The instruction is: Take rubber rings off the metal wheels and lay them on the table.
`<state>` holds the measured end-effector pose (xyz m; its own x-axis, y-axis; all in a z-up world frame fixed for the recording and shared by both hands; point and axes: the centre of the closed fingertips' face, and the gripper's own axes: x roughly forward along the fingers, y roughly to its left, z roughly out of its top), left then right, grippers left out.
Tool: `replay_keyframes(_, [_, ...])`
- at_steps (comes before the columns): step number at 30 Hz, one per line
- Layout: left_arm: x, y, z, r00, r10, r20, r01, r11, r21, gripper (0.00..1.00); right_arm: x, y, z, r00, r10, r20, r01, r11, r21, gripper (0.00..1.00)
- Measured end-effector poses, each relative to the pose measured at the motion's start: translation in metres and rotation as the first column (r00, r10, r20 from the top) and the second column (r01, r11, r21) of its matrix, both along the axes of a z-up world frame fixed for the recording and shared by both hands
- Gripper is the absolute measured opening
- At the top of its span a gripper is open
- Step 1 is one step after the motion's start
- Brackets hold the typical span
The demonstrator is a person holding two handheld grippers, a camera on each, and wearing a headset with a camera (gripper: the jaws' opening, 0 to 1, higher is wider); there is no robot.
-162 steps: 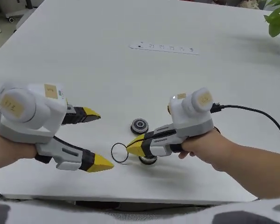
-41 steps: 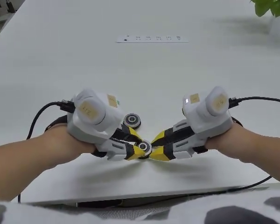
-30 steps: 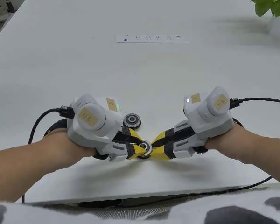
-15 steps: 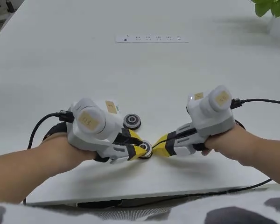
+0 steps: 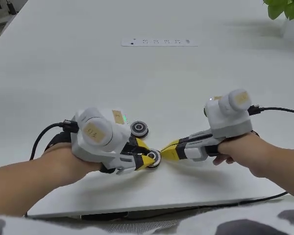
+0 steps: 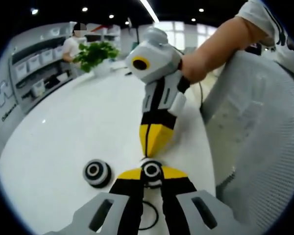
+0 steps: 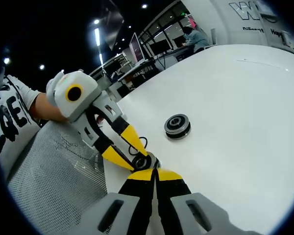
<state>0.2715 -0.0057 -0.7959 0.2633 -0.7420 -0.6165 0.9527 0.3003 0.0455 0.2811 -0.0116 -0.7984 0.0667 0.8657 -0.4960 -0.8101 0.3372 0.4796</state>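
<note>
while left tool [image 5: 148,159] clamps wheel [image 5: 154,157], right tool [image 5: 167,149] abuts.

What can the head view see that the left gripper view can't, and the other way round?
Head view: the long white power strip far across the white table, and the black cable trailing from the left gripper. Left gripper view: a thin black rubber ring lying loose beneath the jaws, and grey shelves of bins. Both: the small metal wheel clamped in the left gripper, the second metal wheel lying flat, and the right gripper meeting the clamped wheel.
</note>
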Motion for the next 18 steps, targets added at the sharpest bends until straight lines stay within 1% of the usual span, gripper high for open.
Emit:
replay_keyframes(2, [-0.0005, -0.0002, 0.0004, 1.000, 0.002, 0.001, -0.002, 1.000, 0.001, 0.13, -0.0011, 0.0023, 0.0017, 1.000, -0.005, -0.011, 0.006, 1.000, 0.012, 0.00])
replay_keyframes(7, [0.0004, -0.0003, -0.0003, 1.000, 0.005, 0.004, -0.005, 1.000, 0.006, 0.13, -0.0027, 0.0025, 0.0032, 1.000, -0.010, -0.019, 0.010, 1.000, 0.016, 0.00])
replay_keyframes(8, [0.0005, -0.0004, -0.0003, 1.000, 0.006, 0.004, -0.006, 1.000, 0.006, 0.13, -0.0043, 0.0040, 0.0050, 1.000, -0.007, -0.027, 0.008, 1.000, 0.029, 0.00])
replay_keyframes(10, [-0.0008, -0.0006, 0.0008, 1.000, 0.007, 0.004, -0.007, 1.000, 0.009, 0.13, -0.0046, 0.0036, 0.0047, 1.000, -0.009, -0.025, 0.009, 1.000, 0.023, 0.00])
replay_keyframes(18, [-0.0015, -0.0009, 0.0018, 1.000, 0.010, 0.003, -0.010, 1.000, 0.010, 0.13, -0.0075, 0.0055, 0.0072, 0.999, 0.000, -0.033, 0.001, 1.000, 0.030, 0.00])
